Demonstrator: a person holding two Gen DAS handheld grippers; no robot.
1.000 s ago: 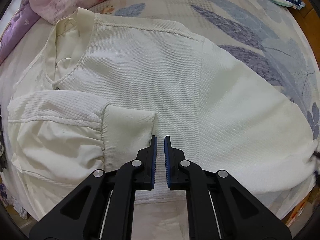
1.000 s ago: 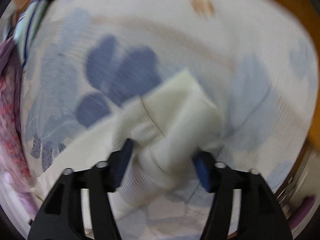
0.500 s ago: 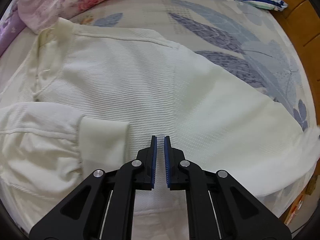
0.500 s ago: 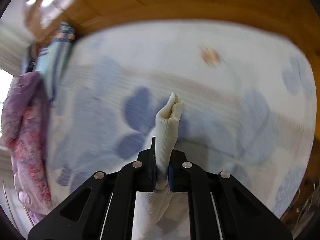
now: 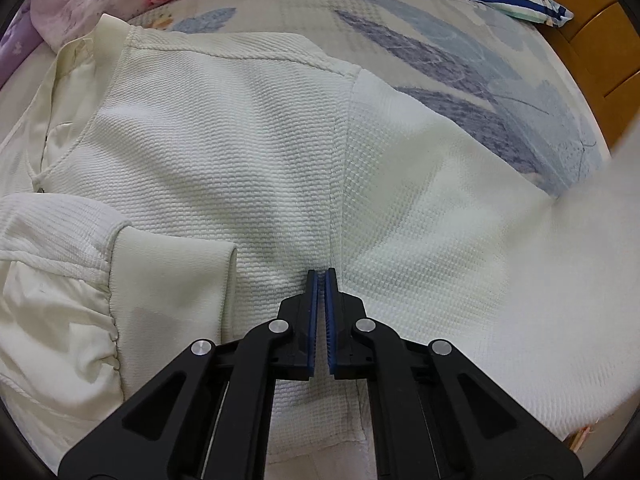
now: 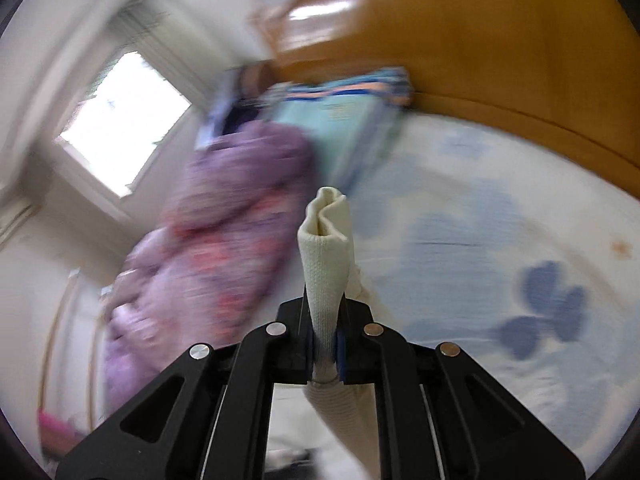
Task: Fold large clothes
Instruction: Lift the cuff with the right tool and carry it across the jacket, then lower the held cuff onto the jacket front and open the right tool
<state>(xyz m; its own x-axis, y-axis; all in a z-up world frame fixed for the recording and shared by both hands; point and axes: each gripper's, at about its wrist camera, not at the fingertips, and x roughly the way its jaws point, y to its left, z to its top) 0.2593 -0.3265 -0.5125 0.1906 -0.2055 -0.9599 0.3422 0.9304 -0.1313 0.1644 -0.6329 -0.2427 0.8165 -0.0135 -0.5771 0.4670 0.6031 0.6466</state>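
1. Since 1 s ago: right tongs (image 6: 325,354) went from spread around the right sleeve cuff (image 6: 326,232) to pinching it and lifting it off the bed; bkgd now blurred. Left-wrist view shifted only slightly.
2. Left side: white waffle-knit cardigan (image 5: 248,152) lies flat on the floral bedsheet (image 5: 420,40), left sleeve (image 5: 120,264) already folded across the body, its cuff end near the left tongs (image 5: 321,278).
3. Centre: left tongs pressed nearly together, gripping nothing, tips low over the fabric by the armhole seam; contact unclear.
4. Right: right sleeve (image 5: 480,208) rises toward the frame's right edge, blurred there.
5. Handling: looks soft, light, limp, textured so not slippery. Cuff or hem the best hold.
6. Orientation: neckline points upper left, hem toward camera; long axis runs neck-to-hem.
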